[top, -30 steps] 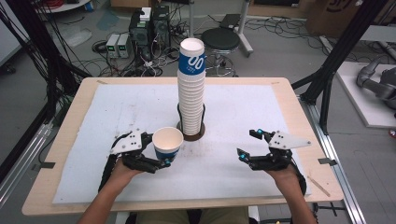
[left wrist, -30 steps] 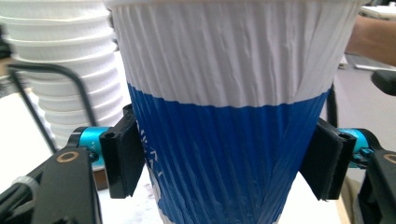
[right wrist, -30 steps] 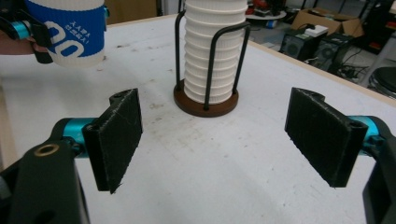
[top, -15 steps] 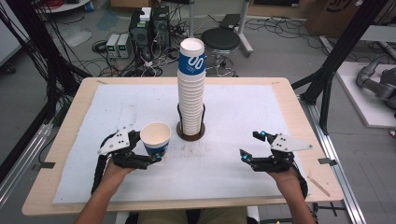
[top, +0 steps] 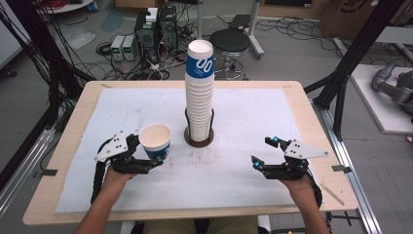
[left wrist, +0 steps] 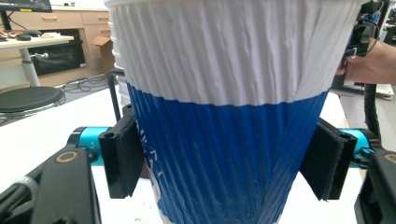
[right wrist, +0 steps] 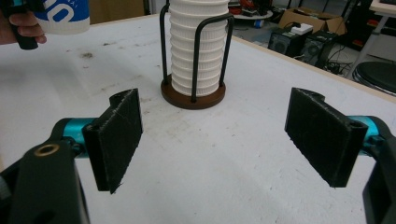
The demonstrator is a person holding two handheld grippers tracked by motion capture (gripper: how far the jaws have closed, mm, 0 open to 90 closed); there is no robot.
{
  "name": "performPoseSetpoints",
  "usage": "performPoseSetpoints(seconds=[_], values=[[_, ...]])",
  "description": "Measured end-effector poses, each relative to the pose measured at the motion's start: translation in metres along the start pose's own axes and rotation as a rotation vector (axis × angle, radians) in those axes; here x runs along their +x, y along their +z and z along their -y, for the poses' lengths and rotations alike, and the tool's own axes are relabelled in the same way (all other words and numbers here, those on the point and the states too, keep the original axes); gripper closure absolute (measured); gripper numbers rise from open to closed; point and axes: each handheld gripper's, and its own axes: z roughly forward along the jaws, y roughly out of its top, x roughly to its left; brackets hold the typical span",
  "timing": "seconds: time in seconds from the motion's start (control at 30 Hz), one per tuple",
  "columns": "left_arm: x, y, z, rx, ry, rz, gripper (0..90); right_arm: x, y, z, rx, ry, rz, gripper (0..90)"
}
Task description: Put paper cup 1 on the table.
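High view, from the left: the left tongs hold a single blue-and-white paper cup upright over the white mat of the counter, to the left of the cup stack and well apart from it. Left gripper view shows the pads pinching the cup's ribbed blue lower wall from both sides; whether its base touches the mat I cannot tell. The stack rises from a black wire holder on a round wooden base near the counter's middle. Farther right, the right tongs hang spread over bare mat with nothing between them, pointing toward the holder.

The step in hand looks like carrying one cup away from the stack to a spot on the left. The next move probably calls for setting it flat on its base, then easing the pads apart without tipping so light a cup.
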Motion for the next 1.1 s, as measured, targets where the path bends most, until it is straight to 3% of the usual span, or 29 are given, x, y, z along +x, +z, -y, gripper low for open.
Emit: performPoseSetpoints(seconds=[0.37, 0.63, 0.83, 1.1], values=[[0.014, -0.011, -0.001, -0.032, 0.000, -0.043, 25.7, 0.002, 0.000, 0.001, 0.003, 0.005, -0.009, 19.5], [0.033, -0.020, 0.007, -0.044, -0.024, -0.113, 25.7, 0.002, 0.000, 0.003, 0.008, 0.009, -0.012, 19.5], [0.048, -0.019, 0.013, -0.040, -0.017, -0.150, 25.8, 0.003, 0.000, 0.003, 0.007, 0.008, -0.014, 19.6], [0.064, -0.013, 0.022, -0.020, -0.062, -0.185, 25.8, 0.003, 0.002, 0.002, 0.006, 0.000, -0.015, 19.6]])
